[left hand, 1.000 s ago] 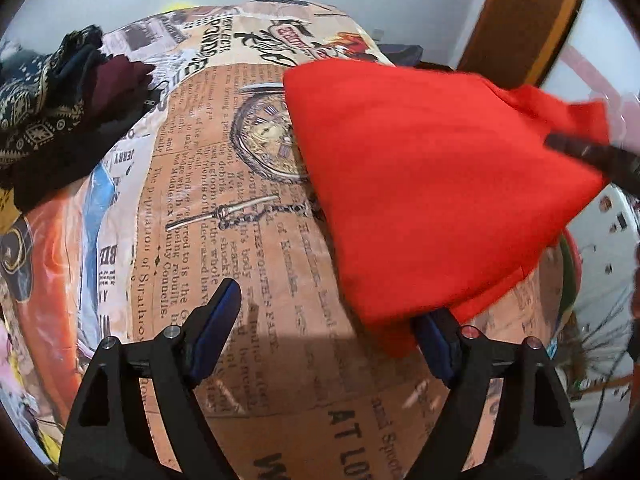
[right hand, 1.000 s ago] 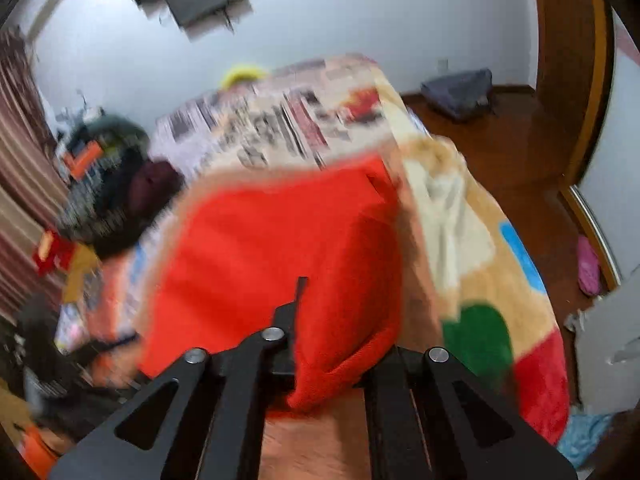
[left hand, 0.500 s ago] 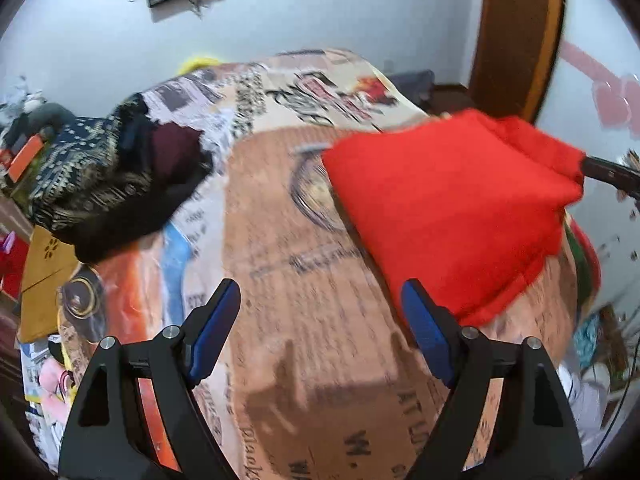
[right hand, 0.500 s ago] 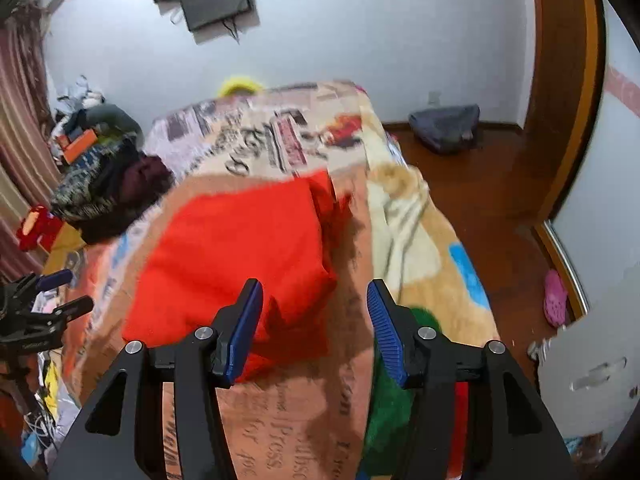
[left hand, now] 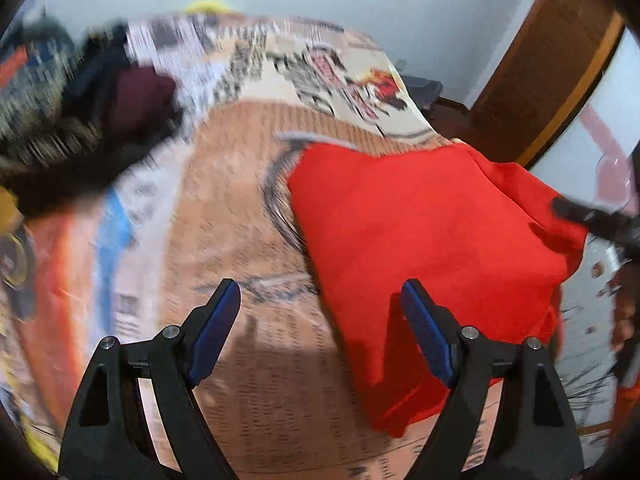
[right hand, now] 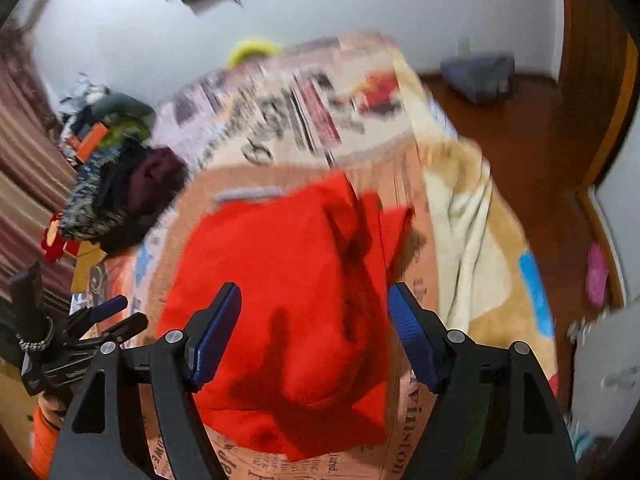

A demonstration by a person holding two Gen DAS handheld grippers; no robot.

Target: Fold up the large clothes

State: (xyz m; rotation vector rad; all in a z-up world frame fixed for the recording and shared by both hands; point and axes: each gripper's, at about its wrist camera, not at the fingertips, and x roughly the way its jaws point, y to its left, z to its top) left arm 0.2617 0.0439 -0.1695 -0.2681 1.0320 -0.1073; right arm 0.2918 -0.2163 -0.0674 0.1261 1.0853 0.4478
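Red garment released on bed

Red folded garment (right hand: 288, 296) lies on the newspaper-print bedspread (left hand: 248, 208), free of both tools; right gripper (right hand: 314, 334) jaws have just been opening, garment below them unclamped; left gripper (left hand: 320, 330) jaws apart, empty; dark clothes pile (right hand: 120, 196) well apart.

The left gripper (left hand: 320, 328) fills the bottom of its own view, jaws wide apart and empty. The right gripper (right hand: 314, 332) sits low in its view; its jaws have just been opening and grip nothing.
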